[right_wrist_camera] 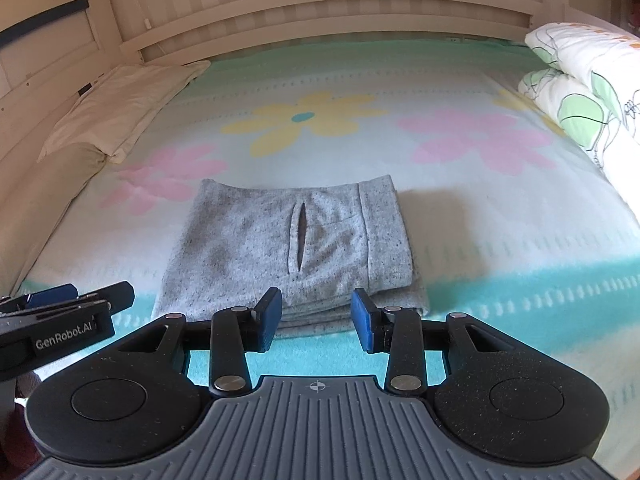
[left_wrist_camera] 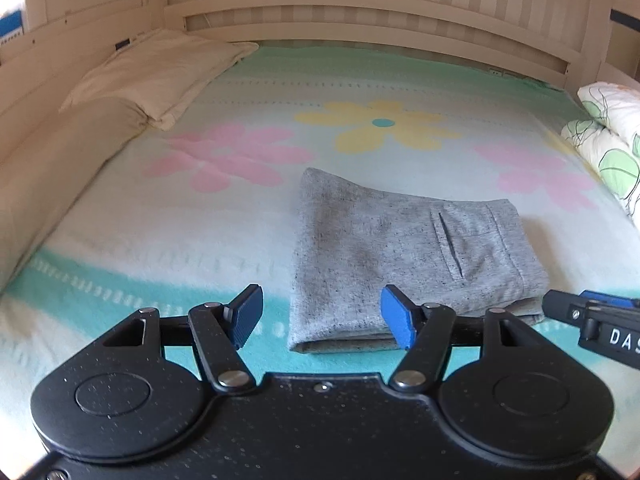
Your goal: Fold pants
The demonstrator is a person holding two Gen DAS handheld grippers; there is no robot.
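Where the flowered blanket [left_wrist_camera: 224, 216] spreads across the bed, it fills nearly the whole of both views, with broad bare stretches to the left of the pants and beyond them toward the slatted headboard [left_wrist_camera: 360, 28]. Its left margin is hemmed by a long cream bolster [left_wrist_camera: 60, 176] with a cream pillow [left_wrist_camera: 160, 76] lying behind it, and its right margin by a folded floral quilt [right_wrist_camera: 580, 92] whose far side is cut off by the frame. On the near half of the blanket, just past its teal band, lie the grey pants [right_wrist_camera: 280, 240], folded into a squarish stack with the pocket slit facing up and the waistband along the right edge; layered folds show at the near edge, though how many layers there are is hard to make out. Short of that near edge hovers the left gripper [left_wrist_camera: 322, 316], jaws spread wide and holding nothing, its right pad in front of the stack's near left corner. Beside it the right gripper [right_wrist_camera: 316, 320] stands about half open, also empty, pads just short of the near edge without pressing it; whether they brush the cloth cannot be told.
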